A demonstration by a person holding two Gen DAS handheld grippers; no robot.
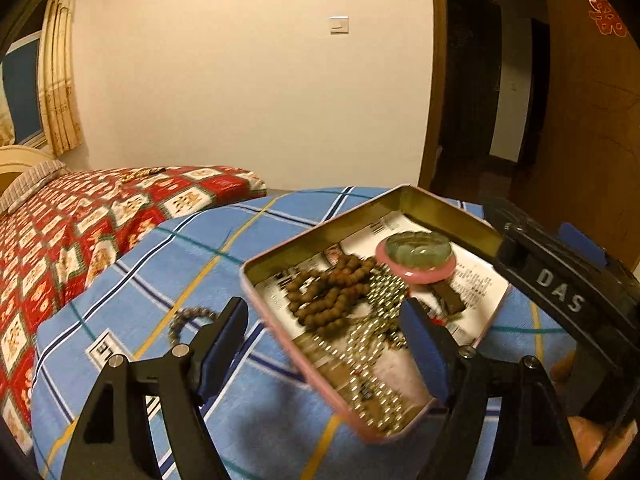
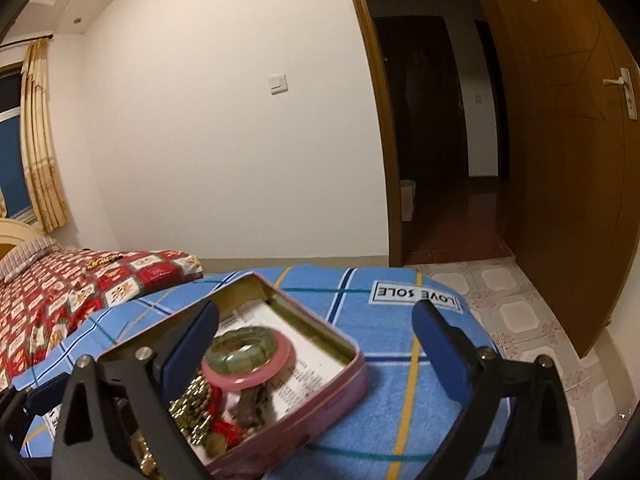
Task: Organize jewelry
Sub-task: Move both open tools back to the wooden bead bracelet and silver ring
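A pink tin (image 1: 448,210) with a gold inside lies open on the blue plaid cloth (image 1: 160,264). In it are a brown bead bracelet (image 1: 328,292), a gold chain (image 1: 372,344) and a green bangle (image 1: 418,246) resting on a pink bangle (image 1: 432,274). My left gripper (image 1: 324,340) is open over the tin's near-left rim, its pads off it. My right gripper (image 2: 316,344) is open above the tin's near corner (image 2: 352,364), with the green bangle (image 2: 240,348) and pink bangle (image 2: 280,364) just past its left finger; nothing is held. In the left wrist view the right gripper (image 1: 536,236) shows by the tin's right side.
A grey bead bracelet (image 1: 188,320) lies on the cloth left of the tin. A red patterned bedspread (image 1: 80,232) covers the bed at left, with a gold item (image 1: 140,174) on it. An open wooden door (image 2: 560,200) and tiled floor (image 2: 512,312) lie to the right.
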